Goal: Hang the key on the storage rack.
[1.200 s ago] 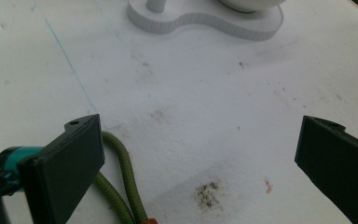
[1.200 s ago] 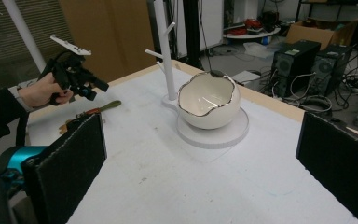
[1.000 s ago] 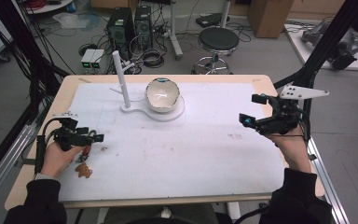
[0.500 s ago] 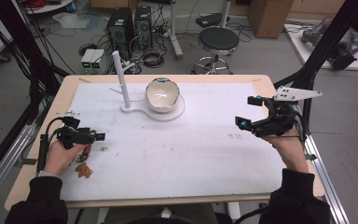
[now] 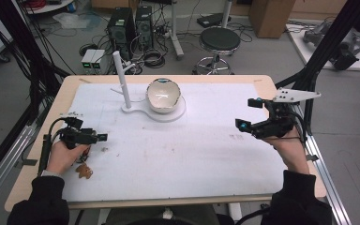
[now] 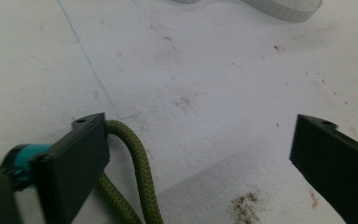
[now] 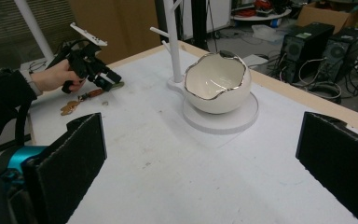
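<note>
A white mat covers most of the worktop, leaving a bare wooden strip along each edge. The middle and front of the mat lie open between the two hands, with only faint stains on it. At the back centre a white bowl with a jagged, eggshell-like rim sits on a round white base, and a white post with pegs rises just beside it on the same base.

The left gripper is low near the worktop's left edge, its jaws wide apart over the mat; an olive-green cord loops against its one jaw. A small brown charm lies on the mat just beside the left hand. The right gripper is held above the right side, near the edge, jaws spread wide and empty, facing the bowl.

Since a second ago the right gripper has drifted slightly inward and lower; the left has stayed nearly where it was. Bowl and stand have not moved.
</note>
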`<move>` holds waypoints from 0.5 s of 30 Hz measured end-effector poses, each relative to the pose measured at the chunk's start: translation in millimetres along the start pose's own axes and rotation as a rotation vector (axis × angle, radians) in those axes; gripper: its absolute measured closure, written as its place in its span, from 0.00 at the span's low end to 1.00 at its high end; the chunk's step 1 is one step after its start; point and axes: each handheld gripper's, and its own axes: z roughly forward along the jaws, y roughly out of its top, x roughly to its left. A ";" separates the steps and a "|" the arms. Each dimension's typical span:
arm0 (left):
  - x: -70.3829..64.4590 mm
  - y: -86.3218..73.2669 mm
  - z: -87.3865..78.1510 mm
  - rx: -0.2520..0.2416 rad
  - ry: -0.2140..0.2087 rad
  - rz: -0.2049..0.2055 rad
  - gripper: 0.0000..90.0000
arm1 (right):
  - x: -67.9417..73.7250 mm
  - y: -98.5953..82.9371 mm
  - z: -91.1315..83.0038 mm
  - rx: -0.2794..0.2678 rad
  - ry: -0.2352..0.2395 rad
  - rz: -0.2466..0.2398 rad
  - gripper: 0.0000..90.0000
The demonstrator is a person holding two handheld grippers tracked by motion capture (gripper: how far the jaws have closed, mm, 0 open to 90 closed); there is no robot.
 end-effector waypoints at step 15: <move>-2.8 -1.1 0.9 0.022 0.216 0.084 0.77 | -0.2 -1.1 3.5 0.012 0.000 0.001 0.01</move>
